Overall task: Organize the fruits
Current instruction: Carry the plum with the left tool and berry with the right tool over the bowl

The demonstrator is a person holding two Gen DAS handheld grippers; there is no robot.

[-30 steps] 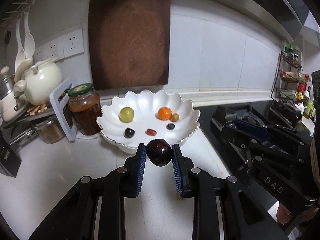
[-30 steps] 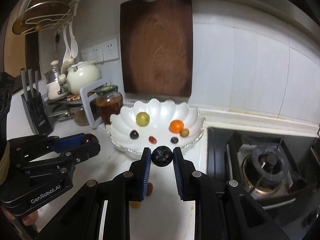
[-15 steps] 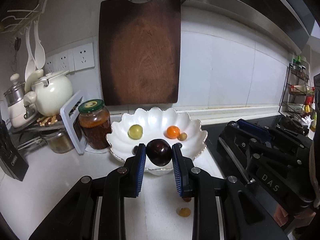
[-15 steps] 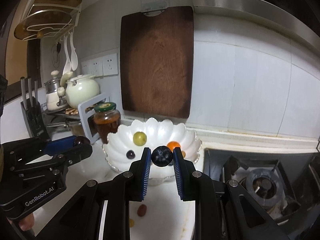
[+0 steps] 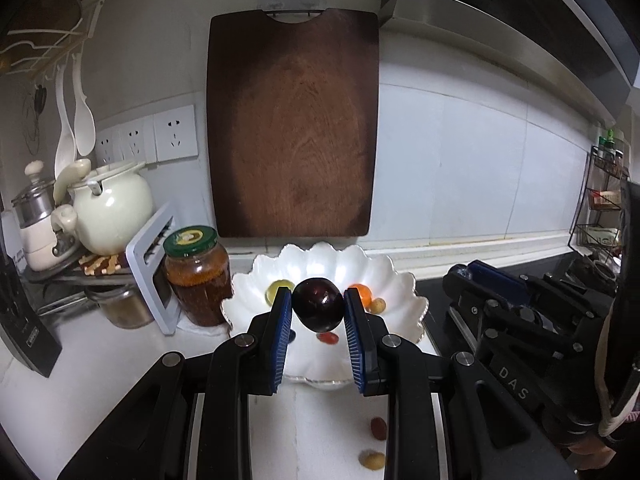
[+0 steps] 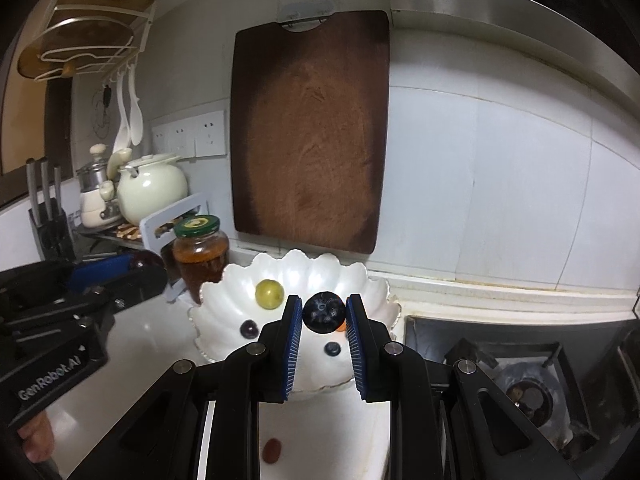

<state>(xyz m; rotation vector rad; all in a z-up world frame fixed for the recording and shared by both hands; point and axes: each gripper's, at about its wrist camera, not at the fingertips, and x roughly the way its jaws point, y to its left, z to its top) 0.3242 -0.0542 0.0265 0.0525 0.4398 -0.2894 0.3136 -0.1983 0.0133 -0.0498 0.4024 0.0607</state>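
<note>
Left gripper (image 5: 318,310) pinching our dark plum (image 5: 319,305), right gripper (image 6: 323,314) pinching blueberry (image 6: 324,313), both angled down, bowl (image 6: 224,304) at twelve o'clock.

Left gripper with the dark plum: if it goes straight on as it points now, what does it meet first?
Probably the white scalloped bowl: the left gripper points slightly down at it, though depth is unclear.

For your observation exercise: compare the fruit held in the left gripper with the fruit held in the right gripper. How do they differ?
The dark red plum in the left gripper is bigger than the blueberry in the right gripper. The plum is glossy maroon; the blueberry is dull blue-black with a crown mark. Both are round, pinched between blue pads in front of the white scalloped bowl.
</note>
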